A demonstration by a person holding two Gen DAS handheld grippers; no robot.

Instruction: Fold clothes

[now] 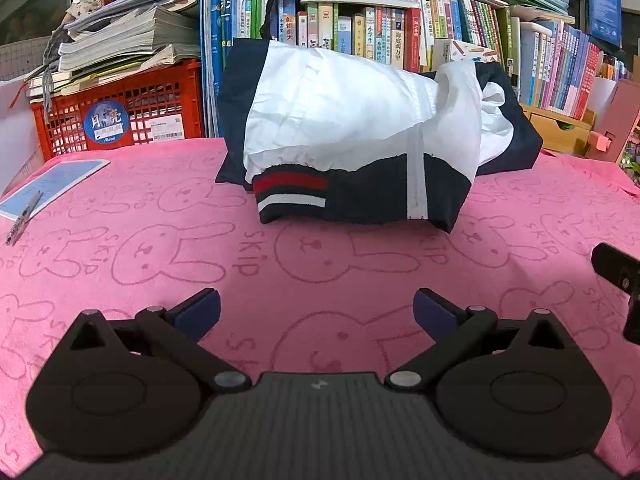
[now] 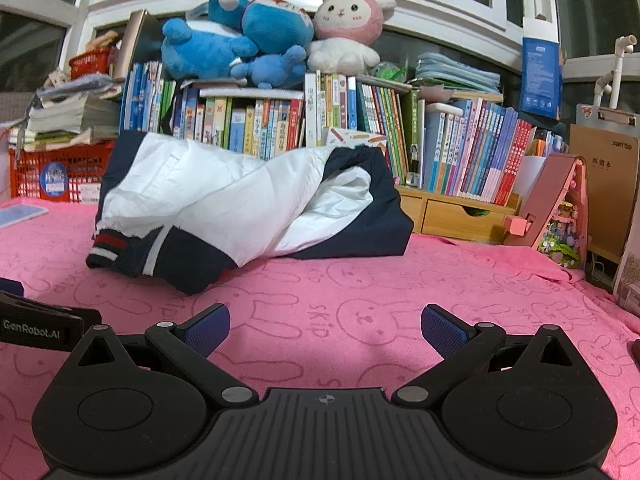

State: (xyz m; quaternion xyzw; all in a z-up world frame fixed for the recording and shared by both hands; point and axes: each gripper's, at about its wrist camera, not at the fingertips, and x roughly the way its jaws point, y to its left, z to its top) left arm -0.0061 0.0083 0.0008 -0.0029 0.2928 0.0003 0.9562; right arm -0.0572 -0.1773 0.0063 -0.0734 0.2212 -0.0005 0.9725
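Left gripper hovers wide open and empty over the pink towel on the tabletop, near the navy-and-white jacket, a bulky bundle with a striped cuff; pressing it flatter would help. Right gripper, equally open and empty, faces the jacket from its loose, gaping side, which probably needs tucking.

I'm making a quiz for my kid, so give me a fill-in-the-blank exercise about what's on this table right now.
1. The navy and white jacket lies on a ____ towel printed with rabbits.
2. The jaws of the left gripper and the right gripper are both ____.
3. The striped cuff has red, white and ____ bands.
4. Behind the jacket stands a row of ____.

Missing words: pink; open; navy; books
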